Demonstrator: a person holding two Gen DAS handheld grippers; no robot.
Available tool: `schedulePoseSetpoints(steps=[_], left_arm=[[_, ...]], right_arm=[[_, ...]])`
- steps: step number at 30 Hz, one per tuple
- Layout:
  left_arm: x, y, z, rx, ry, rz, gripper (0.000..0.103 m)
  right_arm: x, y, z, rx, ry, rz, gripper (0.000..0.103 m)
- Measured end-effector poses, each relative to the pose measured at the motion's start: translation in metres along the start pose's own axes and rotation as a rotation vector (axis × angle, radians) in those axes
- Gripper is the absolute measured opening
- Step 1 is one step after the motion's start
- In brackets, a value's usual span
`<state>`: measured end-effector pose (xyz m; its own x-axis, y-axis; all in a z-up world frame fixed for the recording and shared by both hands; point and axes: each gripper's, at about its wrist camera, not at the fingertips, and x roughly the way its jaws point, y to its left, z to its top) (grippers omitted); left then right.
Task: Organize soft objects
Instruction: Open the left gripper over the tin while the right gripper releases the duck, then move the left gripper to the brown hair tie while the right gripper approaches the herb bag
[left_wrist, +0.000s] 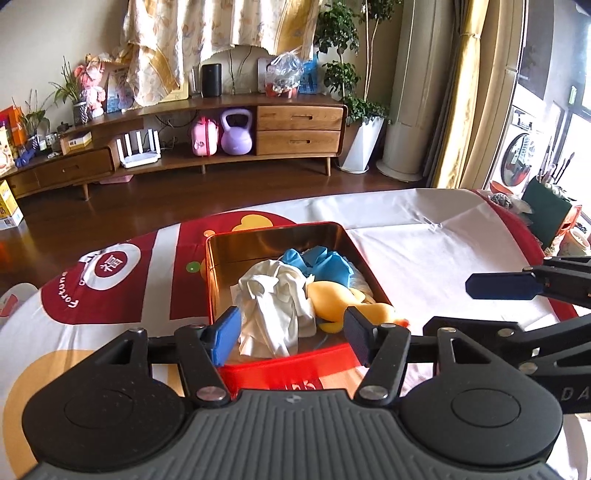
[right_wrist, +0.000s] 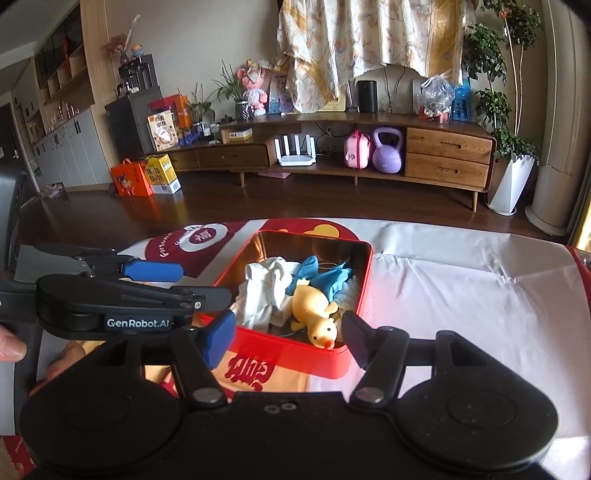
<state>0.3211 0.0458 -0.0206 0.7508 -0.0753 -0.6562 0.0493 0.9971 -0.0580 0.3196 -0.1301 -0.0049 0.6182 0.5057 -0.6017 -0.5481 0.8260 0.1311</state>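
On the cloth-covered table the red tin lies just ahead of both grippers; left gripper nearer, right gripper too gaping empty.

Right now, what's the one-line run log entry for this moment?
left gripper: open, empty | right gripper: open, empty | red tin: holds white cloth, blue cloth, yellow duck

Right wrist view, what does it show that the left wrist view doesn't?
Only the right wrist view shows the yellow duck's face and beak, a person's thumb at the left edge, and the orange gift box on the floor. Only the left wrist view shows the washing machine by the window. Both share the red tin, the white cloth, the blue glove and both open grippers.
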Motion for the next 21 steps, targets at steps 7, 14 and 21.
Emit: schedulePoseSetpoints(steps=[7, 14, 21], left_arm=[[-0.038, -0.007, -0.008, 0.001, -0.026, -0.009, 0.062], [-0.068, -0.012, -0.024, -0.004, -0.036, -0.019, 0.062], [-0.091, -0.015, -0.041, -0.006, -0.036, -0.025, 0.062]], right_arm=[[-0.032, 0.010, -0.008, 0.004, -0.024, 0.022, 0.070], [-0.058, 0.019, -0.021, 0.012, -0.037, 0.031, 0.078], [-0.078, 0.027, -0.037, 0.033, -0.050, 0.034, 0.085]])
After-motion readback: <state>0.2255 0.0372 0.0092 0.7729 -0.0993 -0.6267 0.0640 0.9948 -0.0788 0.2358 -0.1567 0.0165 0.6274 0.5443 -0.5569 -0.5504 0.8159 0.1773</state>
